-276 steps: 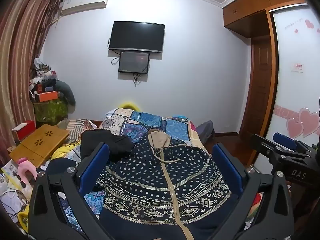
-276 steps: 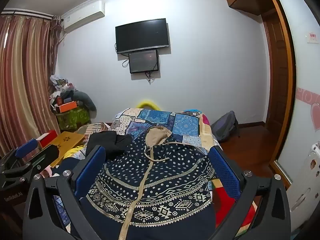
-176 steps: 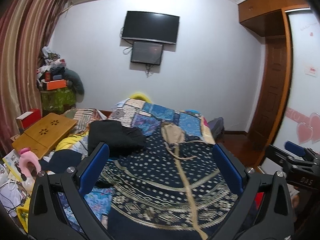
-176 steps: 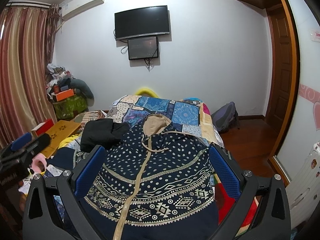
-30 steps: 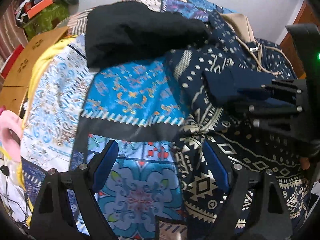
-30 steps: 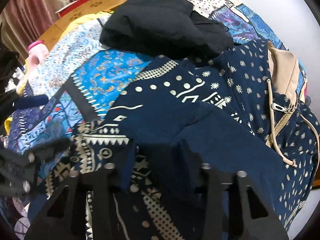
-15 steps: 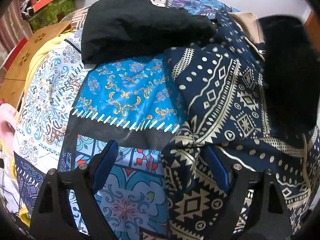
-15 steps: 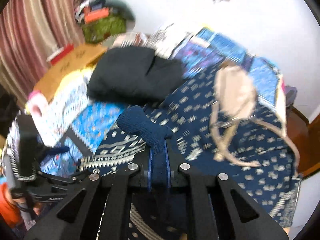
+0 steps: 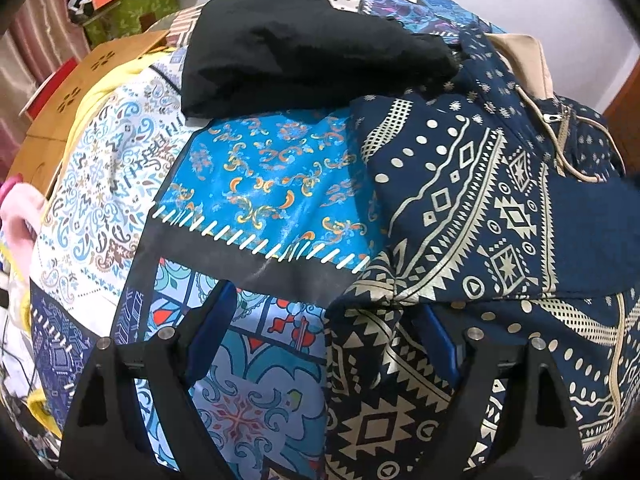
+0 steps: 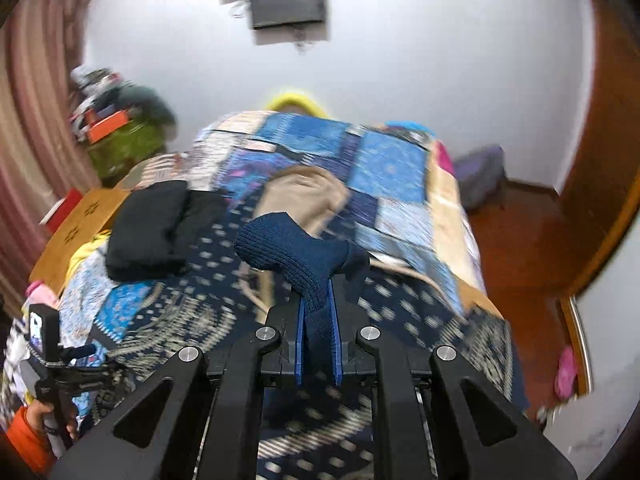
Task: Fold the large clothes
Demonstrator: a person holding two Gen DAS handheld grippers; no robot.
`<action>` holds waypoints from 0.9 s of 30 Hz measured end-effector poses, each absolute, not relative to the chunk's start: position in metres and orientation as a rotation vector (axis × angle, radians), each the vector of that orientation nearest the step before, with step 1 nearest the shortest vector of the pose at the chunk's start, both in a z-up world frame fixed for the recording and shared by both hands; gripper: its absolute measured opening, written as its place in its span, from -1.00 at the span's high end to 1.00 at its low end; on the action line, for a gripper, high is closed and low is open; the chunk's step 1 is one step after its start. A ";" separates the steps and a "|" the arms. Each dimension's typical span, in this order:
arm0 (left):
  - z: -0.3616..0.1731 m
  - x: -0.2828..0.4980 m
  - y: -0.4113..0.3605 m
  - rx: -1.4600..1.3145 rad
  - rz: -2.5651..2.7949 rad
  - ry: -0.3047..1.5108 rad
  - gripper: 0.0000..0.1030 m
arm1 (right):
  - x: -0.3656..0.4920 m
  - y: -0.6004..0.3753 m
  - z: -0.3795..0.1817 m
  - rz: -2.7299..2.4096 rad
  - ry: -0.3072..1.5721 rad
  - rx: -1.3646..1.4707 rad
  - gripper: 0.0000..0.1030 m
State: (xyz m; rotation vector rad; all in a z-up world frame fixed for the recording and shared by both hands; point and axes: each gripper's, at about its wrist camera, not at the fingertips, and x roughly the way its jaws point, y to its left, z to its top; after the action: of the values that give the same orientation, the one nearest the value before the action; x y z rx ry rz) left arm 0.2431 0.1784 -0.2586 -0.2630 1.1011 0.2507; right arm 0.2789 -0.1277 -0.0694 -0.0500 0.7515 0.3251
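Left wrist view, garment: the navy patterned hoodie (image 9: pixel 472 216) lies spread on the bed's patchwork quilt (image 9: pixel 264 176), zip and tan hood lining toward the far end. One sleeve is laid across the chest, its plain navy end reaching toward the right edge of the view; this reads as a fold in progress.

Left wrist view, neighbour: a black folded garment (image 9: pixel 304 48) sits on the quilt just beside the hoodie's shoulder, apparently set aside.

Left wrist view, left hand-held gripper (image 9: pixel 324 336): jaws spread wide, gripping nothing. It hovers low at the hoodie's hem side, one blue pad over bare quilt, the other partly hidden by the hoodie's edge. Whether that pad touches cloth I cannot tell. The placement suits pinning or catching the side edge while the sleeve goes across.

Right wrist view, right hand-held gripper (image 10: pixel 318 340): clenched, with the ribbed navy cuff (image 10: pixel 296 252) pinched between the blue pads and bulging out in front of them. Gripping the cuff gives control of the whole sleeve from its end.

Right wrist view, setting: the picture is motion-blurred. The hoodie's body lies below on the bed, and the cuff is lifted above it. The left hand-held gripper shows at the lower left.

Judgement: the sleeve is not yet laid flat.
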 end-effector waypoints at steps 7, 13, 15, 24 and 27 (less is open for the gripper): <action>-0.266 0.241 0.178 -0.262 0.284 1.113 -0.67 | 0.278 -0.191 -0.115 0.234 0.903 0.077 0.82; -0.276 0.241 0.186 -0.277 0.305 1.119 -0.79 | 0.271 -0.224 -0.152 0.212 1.021 0.167 0.82; -0.278 0.241 0.186 -0.274 0.310 1.119 -0.79 | 0.267 -0.229 -0.160 0.207 1.035 0.183 0.81; -0.256 0.231 0.161 -0.147 0.303 1.129 -0.78 | 0.262 -0.255 -0.164 0.200 1.083 0.257 0.58; -0.237 0.225 0.149 -0.099 0.284 1.092 -0.78 | 0.257 -0.263 -0.156 0.202 1.057 0.246 0.56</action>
State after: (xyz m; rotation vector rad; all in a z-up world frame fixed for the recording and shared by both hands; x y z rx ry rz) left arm 0.2253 0.1494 -0.2366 -0.0990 1.0922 0.2841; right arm 0.2568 -0.2632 -0.1560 0.2460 1.0572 0.2017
